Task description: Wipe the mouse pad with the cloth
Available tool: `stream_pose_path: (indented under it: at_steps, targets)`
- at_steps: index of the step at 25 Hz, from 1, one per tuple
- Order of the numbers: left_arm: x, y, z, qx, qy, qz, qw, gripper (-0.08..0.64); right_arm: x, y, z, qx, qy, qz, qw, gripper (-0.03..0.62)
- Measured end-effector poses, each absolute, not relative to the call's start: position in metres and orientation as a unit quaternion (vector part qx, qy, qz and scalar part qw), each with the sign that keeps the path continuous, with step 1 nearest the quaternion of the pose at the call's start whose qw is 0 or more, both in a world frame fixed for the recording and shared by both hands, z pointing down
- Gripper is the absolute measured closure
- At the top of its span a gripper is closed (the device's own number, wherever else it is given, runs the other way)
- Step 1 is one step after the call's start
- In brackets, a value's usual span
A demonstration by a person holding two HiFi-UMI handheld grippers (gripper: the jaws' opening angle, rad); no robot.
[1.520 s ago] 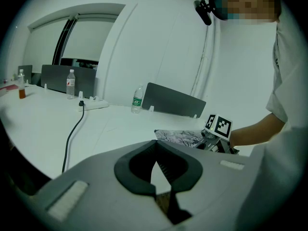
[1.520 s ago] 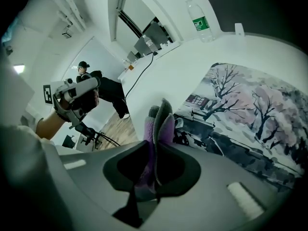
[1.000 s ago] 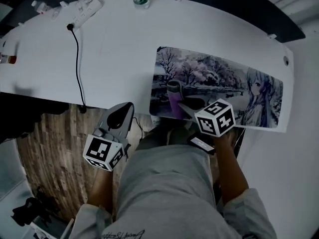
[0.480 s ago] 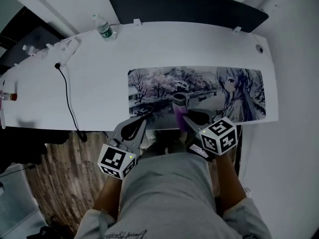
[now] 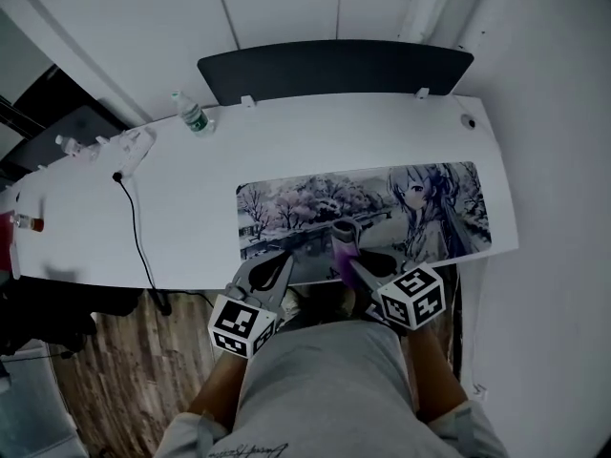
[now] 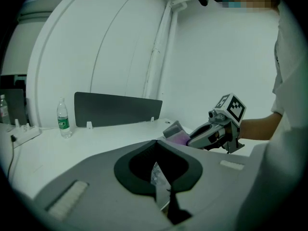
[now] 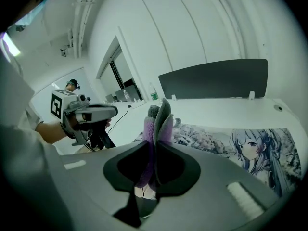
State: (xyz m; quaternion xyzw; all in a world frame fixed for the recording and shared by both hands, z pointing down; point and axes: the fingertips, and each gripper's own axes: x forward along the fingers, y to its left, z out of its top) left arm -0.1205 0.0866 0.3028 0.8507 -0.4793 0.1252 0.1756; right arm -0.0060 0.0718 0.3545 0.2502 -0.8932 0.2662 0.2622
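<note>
In the head view we see the mouse pad [image 5: 382, 203] lying flat on the white desk [image 5: 191, 198], its long axis running left to right along the near edge, the right end close to the desk's right edge. Bare desk lies open to its left, as far as a black cable [image 5: 134, 227] and a bottle [image 5: 193, 115] by the dark back panel [image 5: 334, 68]. The right gripper [image 5: 355, 260] hangs over the pad's near edge with the purple cloth [image 5: 342, 241] in it. The left gripper [image 5: 277, 267] sits beside it at the pad's near left corner. In the left gripper view our left gripper [image 6: 157, 141] has its jaws closed together on nothing, and the cloth [image 6: 175, 133] shows to the right. In the right gripper view the right gripper [image 7: 155, 146] is clamped on the cloth [image 7: 159, 124], a folded bundle standing upright out of the jaws and pointing toward the panel [image 7: 216, 78], the pad [image 7: 240, 148] stretching away to the right.
</note>
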Motion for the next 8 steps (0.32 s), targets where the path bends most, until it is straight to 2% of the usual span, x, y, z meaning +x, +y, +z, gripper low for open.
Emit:
stream_pose_path:
  at_steps: [8]
  targets:
    - [-0.108,0.107,0.298,0.842,-0.488,0.127,0.192,0.541,0.002,0.082,0.348,0.247,-0.894,0.277,0.251,0.528]
